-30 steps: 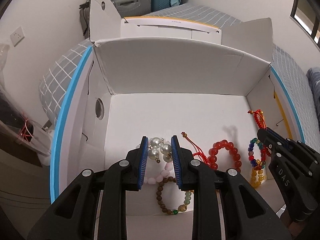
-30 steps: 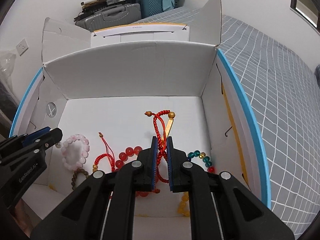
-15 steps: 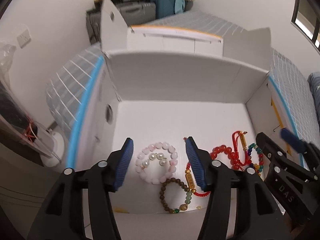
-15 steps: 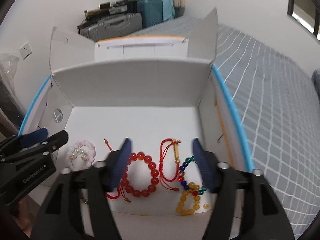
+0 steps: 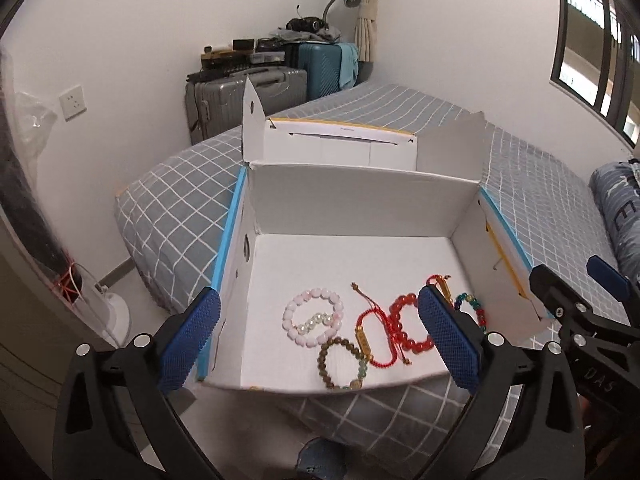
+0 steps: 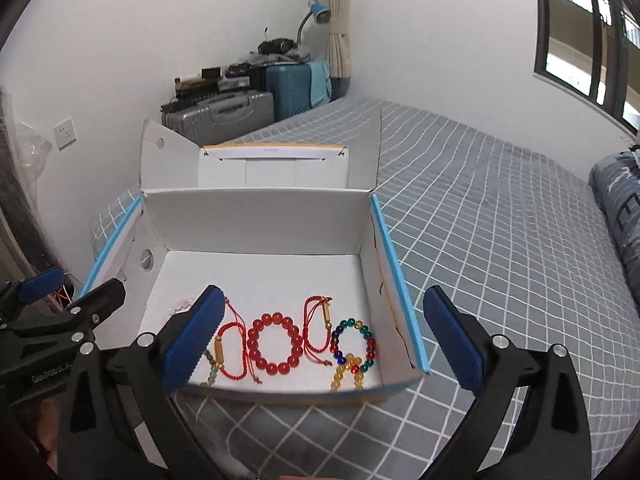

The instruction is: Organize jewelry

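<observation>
On the white floor of the open cardboard box (image 6: 256,220), near its front wall, the jewelry lies in a row: a pink bead bracelet (image 5: 313,316) with small pearls inside its ring, a brown bead bracelet (image 5: 343,362) just in front of it, a red cord bracelet (image 6: 230,346), a red bead bracelet (image 6: 275,343), another red cord piece (image 6: 316,330) and a multicolor bead bracelet (image 6: 354,338) closest to the right wall. These pieces look light and loose (the cords soft, the glossy beads probably slippery), so I would pinch one across a bead strand, not at a thin cord. Both the left gripper (image 5: 320,344) and the right gripper (image 6: 320,340) are spread wide, holding nothing, above the front of the box. It rests on a grey checked bed (image 6: 500,220).
</observation>
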`<act>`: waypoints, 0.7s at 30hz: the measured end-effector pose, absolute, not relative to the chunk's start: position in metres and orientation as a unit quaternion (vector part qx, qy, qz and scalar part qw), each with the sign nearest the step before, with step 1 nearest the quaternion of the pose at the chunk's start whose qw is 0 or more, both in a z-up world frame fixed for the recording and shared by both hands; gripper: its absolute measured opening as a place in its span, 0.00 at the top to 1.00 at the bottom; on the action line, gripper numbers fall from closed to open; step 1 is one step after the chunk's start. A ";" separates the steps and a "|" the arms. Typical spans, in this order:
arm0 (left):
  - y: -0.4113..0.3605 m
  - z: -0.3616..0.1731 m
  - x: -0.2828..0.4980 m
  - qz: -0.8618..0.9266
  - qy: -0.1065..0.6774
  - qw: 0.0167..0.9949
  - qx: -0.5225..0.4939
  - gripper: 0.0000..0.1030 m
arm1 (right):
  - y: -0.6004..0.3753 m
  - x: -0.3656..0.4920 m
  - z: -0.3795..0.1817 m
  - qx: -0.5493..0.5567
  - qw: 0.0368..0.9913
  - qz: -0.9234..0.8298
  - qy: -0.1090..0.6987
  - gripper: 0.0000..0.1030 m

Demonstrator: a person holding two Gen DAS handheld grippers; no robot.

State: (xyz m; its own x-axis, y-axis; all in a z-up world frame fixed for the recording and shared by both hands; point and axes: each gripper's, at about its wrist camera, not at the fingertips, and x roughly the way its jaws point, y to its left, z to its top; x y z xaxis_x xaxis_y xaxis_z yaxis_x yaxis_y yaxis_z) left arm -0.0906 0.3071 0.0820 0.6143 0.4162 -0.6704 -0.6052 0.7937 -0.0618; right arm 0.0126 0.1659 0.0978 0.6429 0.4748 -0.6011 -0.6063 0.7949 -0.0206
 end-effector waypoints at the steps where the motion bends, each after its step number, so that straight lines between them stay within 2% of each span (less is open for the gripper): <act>1: 0.304 0.082 -0.096 0.287 0.328 0.889 -0.143 0.06 | 0.162 0.008 0.098 -0.109 0.900 0.302 0.297 0.07; 8: 0.289 0.076 -0.117 0.285 0.327 0.890 -0.139 0.06 | 0.145 -0.007 0.085 -0.107 0.896 0.301 0.308 0.07; 21: 0.280 0.058 -0.110 0.282 0.344 0.885 -0.135 0.06 | 0.136 -0.010 0.061 -0.114 0.892 0.296 0.323 0.07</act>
